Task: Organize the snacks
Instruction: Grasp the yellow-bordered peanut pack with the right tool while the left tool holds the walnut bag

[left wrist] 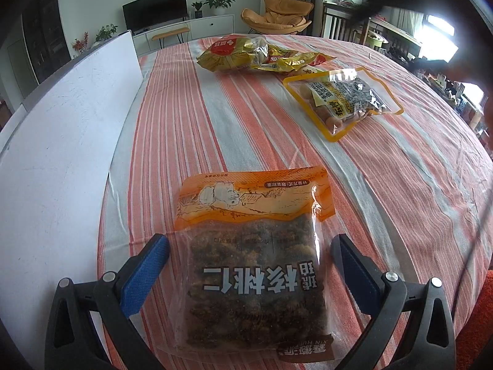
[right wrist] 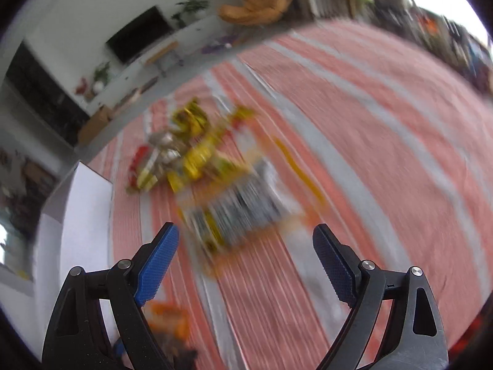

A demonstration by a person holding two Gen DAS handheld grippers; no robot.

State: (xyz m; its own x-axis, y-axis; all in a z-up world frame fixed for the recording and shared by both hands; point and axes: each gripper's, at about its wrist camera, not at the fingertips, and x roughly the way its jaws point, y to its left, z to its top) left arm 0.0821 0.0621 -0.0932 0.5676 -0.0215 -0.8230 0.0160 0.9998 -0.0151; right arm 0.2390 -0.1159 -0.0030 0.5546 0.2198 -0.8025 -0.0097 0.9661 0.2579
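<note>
Left claw (left wrist: 251, 256) spread around walnut bag (left wrist: 252, 265), white board (left wrist: 61, 141) beside; right claw (right wrist: 246, 248) wide, empty, blurred packets (right wrist: 215, 178) ahead

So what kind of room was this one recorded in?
Most likely a home living room: a black flat-screen television on a white low cabinet, an orange cushioned lounge chair, and an orange-striped tablecloth under the snacks.

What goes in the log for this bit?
left gripper: open around walnut bag | right gripper: open, empty, blurred | sausage bag: on tablecloth
</note>
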